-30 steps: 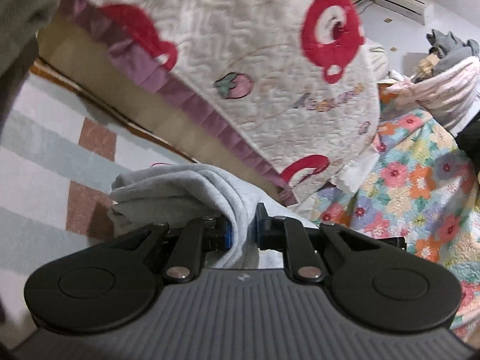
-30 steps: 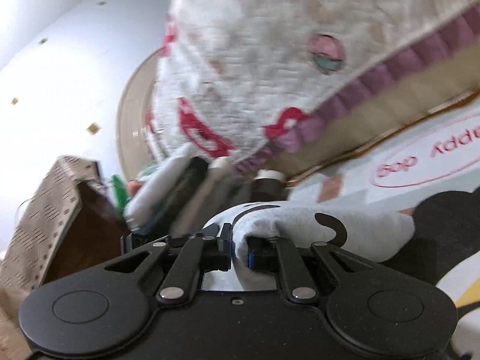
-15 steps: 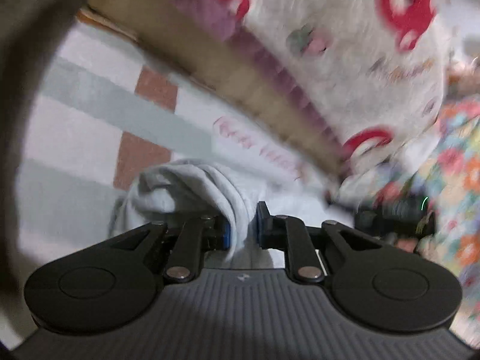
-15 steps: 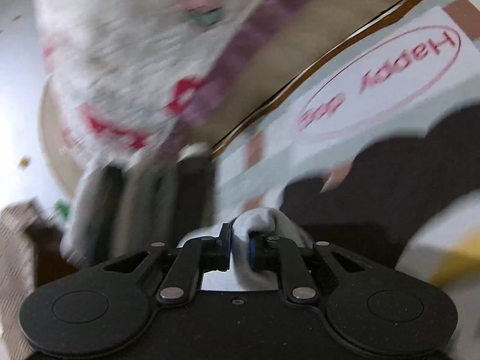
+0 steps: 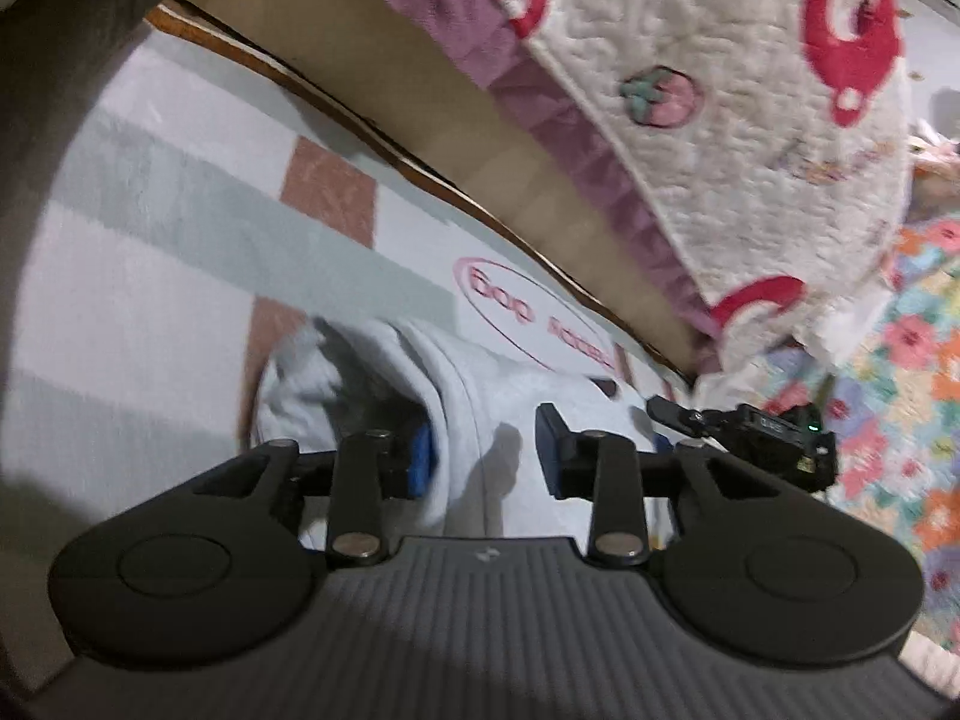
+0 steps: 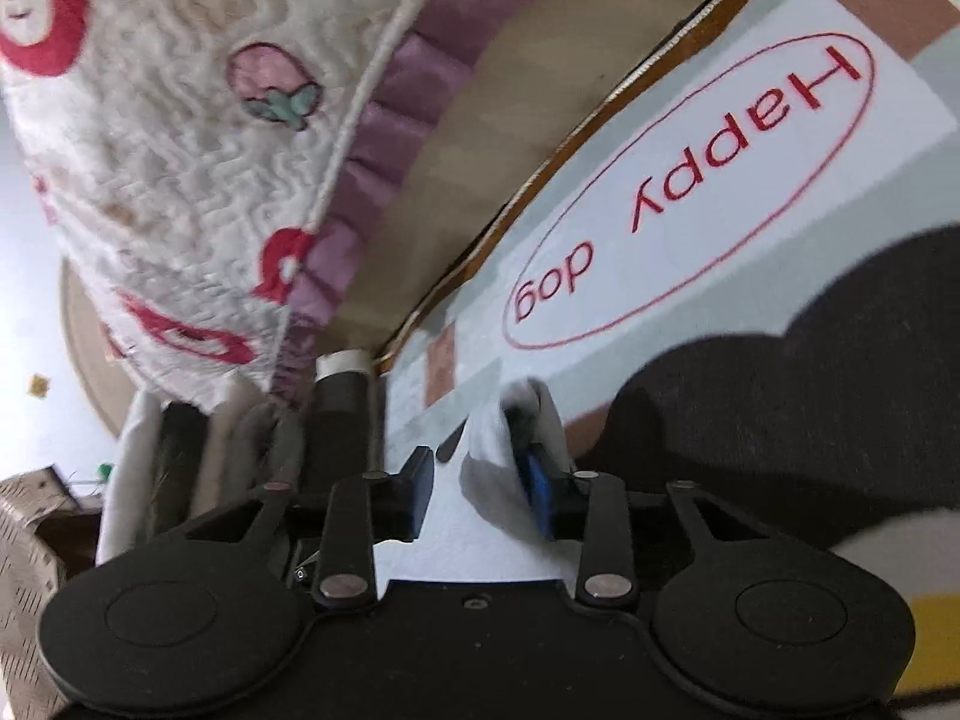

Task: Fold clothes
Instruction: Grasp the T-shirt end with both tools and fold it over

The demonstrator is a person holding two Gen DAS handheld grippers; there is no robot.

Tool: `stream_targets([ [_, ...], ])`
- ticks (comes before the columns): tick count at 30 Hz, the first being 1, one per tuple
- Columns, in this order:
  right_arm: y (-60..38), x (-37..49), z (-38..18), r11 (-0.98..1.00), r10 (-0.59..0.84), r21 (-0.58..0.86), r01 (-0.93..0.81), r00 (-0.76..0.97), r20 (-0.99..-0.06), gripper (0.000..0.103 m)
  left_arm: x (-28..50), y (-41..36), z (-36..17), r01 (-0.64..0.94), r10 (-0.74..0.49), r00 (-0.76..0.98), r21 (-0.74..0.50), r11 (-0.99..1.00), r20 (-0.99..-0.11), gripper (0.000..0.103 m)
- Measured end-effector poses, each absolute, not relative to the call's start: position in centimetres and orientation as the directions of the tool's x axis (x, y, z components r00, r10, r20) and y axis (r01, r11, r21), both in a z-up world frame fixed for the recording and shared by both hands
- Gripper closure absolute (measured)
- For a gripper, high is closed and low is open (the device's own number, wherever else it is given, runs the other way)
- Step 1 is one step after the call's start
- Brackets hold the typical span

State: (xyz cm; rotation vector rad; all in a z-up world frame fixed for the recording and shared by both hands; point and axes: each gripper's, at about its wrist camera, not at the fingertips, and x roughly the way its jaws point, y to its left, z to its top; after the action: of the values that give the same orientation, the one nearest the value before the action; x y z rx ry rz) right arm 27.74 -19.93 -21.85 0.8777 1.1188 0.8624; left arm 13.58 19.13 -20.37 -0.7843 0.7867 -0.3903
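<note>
Grey garment (image 5: 480, 414) down on striped rug (image 5: 156, 276) beside quilted bedspread (image 5: 720, 138). Fold between prongs of left claw (image 5: 483, 450) and right claw (image 6: 474, 480), both just opened, neither pinching cloth.

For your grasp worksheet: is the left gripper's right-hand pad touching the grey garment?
Apart. The left wrist view shows open space between that pad and the grey garment's fold.

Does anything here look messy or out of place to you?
Only the grey garment: it lies bunched on the "Happy dog" rug, its fold lumpy rather than flat. Both grippers' jaws have just been opening, cloth loose between them.
</note>
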Motion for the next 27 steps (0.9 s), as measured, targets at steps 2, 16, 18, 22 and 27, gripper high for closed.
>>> stream_targets([
  [2, -20.5, 26.8, -22.0, 0.361, 0.922, 0.921, -0.146, 0.204, -0.329, 0.062, 12.7, 18.7, -20.3, 0.056, -0.591, 0.646, -0.743, 0.667, -0.483, 0.064],
  [16, -17.5, 26.9, -18.4, 0.431, 0.885, 0.775, -0.462, 0.049, -0.463, 0.088, 14.3, 16.7, -16.1, 0.179, -0.486, 0.673, -0.515, 0.839, -0.558, 0.091],
  [18, -17.1, 28.2, -17.6, 0.442, 0.885, 0.782, -0.440, 0.072, -0.460, 0.088, 16.3, 17.6, -16.1, 0.122, -0.460, 0.685, -0.534, 0.837, -0.565, 0.091],
  [22, -15.4, 30.4, -18.4, 0.548, 0.830, 0.759, -0.352, 0.113, -0.547, 0.083, 18.7, 19.2, -19.6, -0.031, -0.374, 0.697, -0.548, 0.836, -0.611, 0.088],
  [27, -15.6, 29.5, -20.1, 0.609, 0.788, 0.730, -0.309, 0.133, -0.601, 0.067, 16.8, 19.0, -21.6, -0.044, -0.354, 0.708, -0.538, 0.842, -0.612, 0.085],
])
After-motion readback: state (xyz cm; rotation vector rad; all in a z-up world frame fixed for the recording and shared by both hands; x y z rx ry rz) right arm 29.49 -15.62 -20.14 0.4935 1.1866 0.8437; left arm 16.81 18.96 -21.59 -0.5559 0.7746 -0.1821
